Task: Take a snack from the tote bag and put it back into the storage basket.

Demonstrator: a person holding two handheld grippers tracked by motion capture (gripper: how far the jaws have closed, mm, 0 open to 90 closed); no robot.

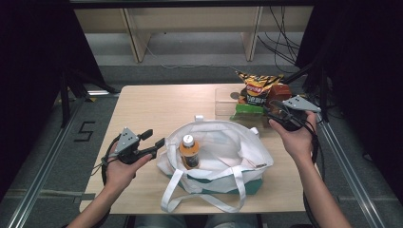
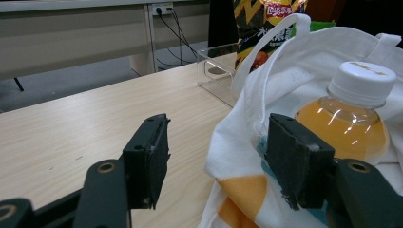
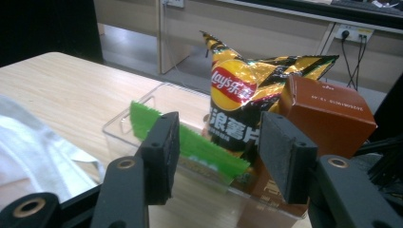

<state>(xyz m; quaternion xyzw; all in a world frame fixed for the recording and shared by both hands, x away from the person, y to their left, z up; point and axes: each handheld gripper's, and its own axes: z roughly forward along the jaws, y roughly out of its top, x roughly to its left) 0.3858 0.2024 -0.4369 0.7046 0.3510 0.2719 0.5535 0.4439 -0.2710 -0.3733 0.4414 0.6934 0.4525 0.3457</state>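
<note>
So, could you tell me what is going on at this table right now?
A person is packing snacks into a white tote bag, which already holds an orange drink bottle. The right tool is open, facing the chip bag and brown box in the clear tray. The left tool is open beside the bag.

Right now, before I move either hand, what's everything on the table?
tote bag: one, white, front centre of the table, mouth open
bottle: one, orange drink, white cap, standing in the bag
clear bin: one, transparent, far right
chip bag: one, yellow and black, upright in the bin
green packet: one, front of the bin
brown box: one, beside the chips
table: one, light wood
left gripper: black, fingers open, beside the bag
right gripper: black, fingers open, facing the bin
</note>
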